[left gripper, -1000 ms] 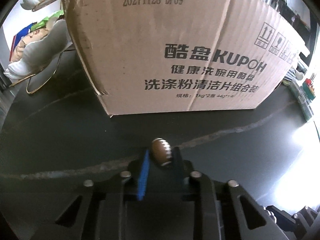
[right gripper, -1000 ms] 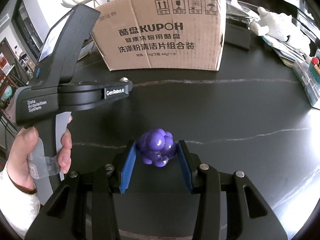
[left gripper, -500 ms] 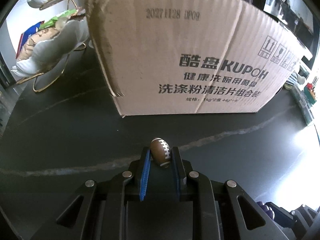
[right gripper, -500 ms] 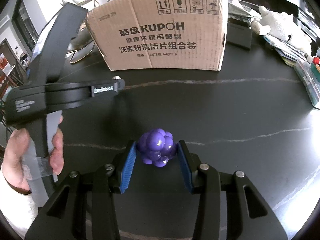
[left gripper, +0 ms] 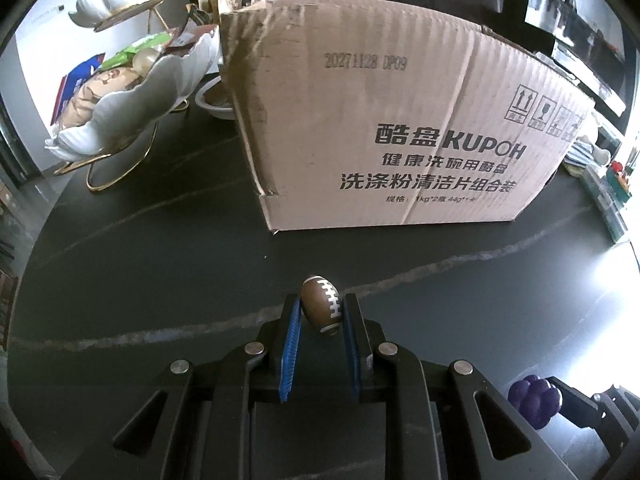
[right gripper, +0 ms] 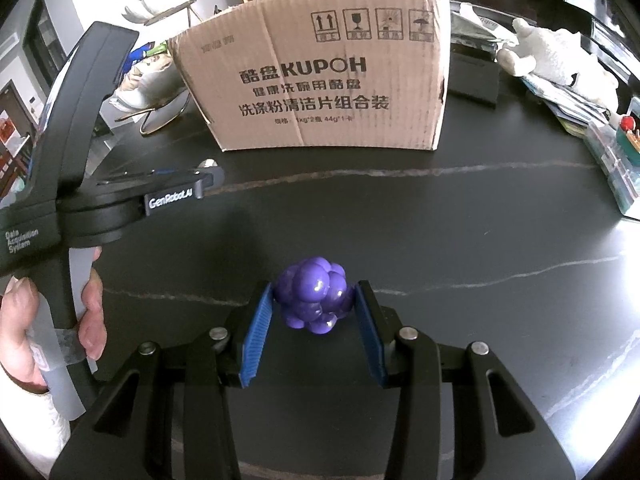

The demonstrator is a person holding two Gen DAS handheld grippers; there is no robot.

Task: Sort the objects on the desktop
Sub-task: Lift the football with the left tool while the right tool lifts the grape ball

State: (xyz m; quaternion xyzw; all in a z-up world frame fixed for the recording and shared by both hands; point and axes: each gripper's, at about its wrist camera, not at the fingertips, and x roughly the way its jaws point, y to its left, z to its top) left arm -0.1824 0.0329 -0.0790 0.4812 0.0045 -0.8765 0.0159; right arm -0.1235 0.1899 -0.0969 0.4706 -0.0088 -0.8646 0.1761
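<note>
I'm reading "KUPOH" on the box, which is looking farther off than before. My left gripper jaws are pinching a toy football; my right gripper jaws are clamping purple toy grapes.

The dark, pale-veined surface carries an upright cardboard box, a white dish on a gold wire stand beside it, and a white plush toy.

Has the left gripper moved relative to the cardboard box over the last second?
Yes. The left gripper, shut on the toy football, has backed away: the cardboard box looks smaller.
</note>
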